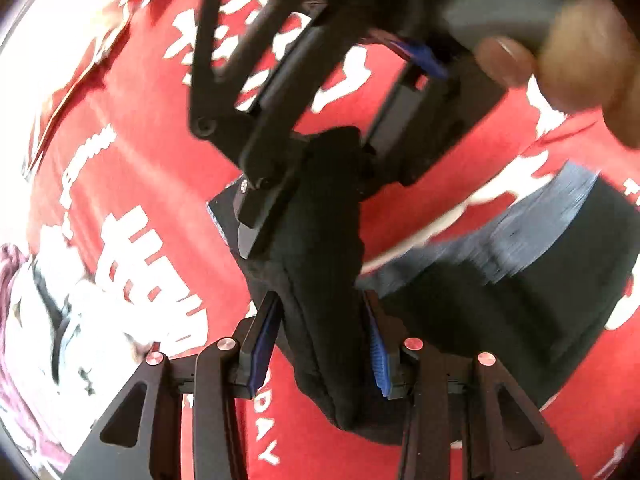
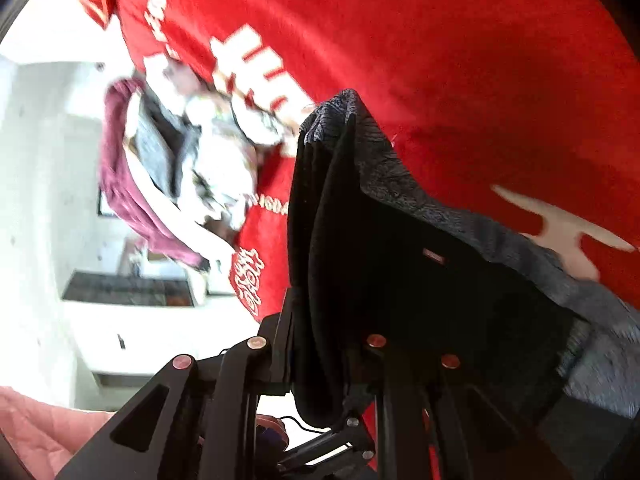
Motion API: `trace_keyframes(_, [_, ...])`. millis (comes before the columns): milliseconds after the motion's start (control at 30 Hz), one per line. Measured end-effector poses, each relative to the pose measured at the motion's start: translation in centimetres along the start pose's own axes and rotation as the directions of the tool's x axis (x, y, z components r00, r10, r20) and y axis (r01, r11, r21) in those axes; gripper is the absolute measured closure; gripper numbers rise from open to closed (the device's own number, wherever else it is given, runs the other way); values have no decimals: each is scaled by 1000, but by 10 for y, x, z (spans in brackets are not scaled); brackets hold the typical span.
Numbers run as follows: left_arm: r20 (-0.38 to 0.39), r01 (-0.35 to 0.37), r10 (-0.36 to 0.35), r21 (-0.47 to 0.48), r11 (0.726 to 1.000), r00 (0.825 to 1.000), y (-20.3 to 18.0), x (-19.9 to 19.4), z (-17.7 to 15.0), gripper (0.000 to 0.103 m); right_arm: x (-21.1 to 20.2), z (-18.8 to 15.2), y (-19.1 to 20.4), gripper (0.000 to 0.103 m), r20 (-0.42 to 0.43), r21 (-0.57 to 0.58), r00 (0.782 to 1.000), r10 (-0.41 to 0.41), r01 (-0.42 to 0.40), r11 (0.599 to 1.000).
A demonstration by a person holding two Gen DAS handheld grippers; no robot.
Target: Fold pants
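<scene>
Both tools are closed on the black pants (image 1: 320, 280), which hang lifted above a red printed cover (image 1: 140, 160) spread over the surface. In the left wrist view, the left tool (image 1: 320, 344) pinches a thick bunched ridge of the fabric between its blue pads (image 1: 262, 344), and the right tool (image 1: 312, 168) grips the same bunch just beyond it, the person's hand (image 1: 580, 52) visible behind. In the right wrist view, the right tool (image 2: 320, 360) holds several stacked layers edge-on, with the remainder of the garment trailing down toward the cover. Risks noted: the two grips sit very close together on a thick bundle, so an inner layer may slip out of either pinch and let the fold fall open. The trailing part, unsupported, may drag and wrinkle or land crooked when lowered. Both views are motion-blurred, suggesting fast movement, which would increase swing in the hanging cloth. A pile of other clothes (image 2: 180, 160) lies near on the cover; the pants could snag or land partly on it.
</scene>
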State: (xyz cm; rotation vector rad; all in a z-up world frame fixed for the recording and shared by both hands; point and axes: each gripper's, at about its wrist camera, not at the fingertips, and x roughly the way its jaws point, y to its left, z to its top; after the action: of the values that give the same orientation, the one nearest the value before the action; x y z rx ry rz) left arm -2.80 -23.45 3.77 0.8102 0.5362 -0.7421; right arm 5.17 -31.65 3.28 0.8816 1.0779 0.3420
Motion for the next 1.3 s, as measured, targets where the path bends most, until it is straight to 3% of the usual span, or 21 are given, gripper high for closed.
trace_keyframes(233, [60, 154, -159, 70, 986, 985, -66, -25, 44, 61, -110, -59, -54, 84, 190, 108, 982, 5, -26, 994])
trace_keyframes(433, [41, 270, -282, 180, 946, 959, -159, -37, 61, 61, -173, -130, -130, 84, 292, 270, 956, -38, -44, 962])
trace_keyframes(600, [8, 301, -315, 266, 916, 949, -227, -33, 57, 61, -195, -172, -185, 84, 321, 350, 943, -83, -37, 936])
trace_keyframes(733, [-72, 335, -329, 296, 894, 942, -261, -18, 46, 61, -200, -198, -229, 83, 297, 404, 947, -125, -6, 915])
trace_keyframes(900, [-80, 313, -304, 328, 891, 949, -269, -11, 37, 57, -187, -207, -262, 79, 282, 444, 948, -146, 6, 896])
trace_keyframes(1033, [-127, 338, -315, 294, 894, 941, -251, -8, 42, 27, -191, -206, -269, 79, 291, 448, 943, -164, 17, 894])
trace_keyframes(1067, [-140, 351, -325, 268, 897, 935, -239, -5, 42, 24, -192, -205, -267, 79, 286, 445, 943, -171, 28, 895])
trace_keyframes(1200, [-175, 383, -353, 183, 906, 919, -198, -10, 40, 24, -198, -207, -258, 66, 271, 443, 943, -194, 57, 895])
trace_keyframes(1300, [-172, 395, -372, 128, 910, 912, -167, -16, 34, 24, -200, -215, -254, 66, 267, 467, 941, -206, 60, 882])
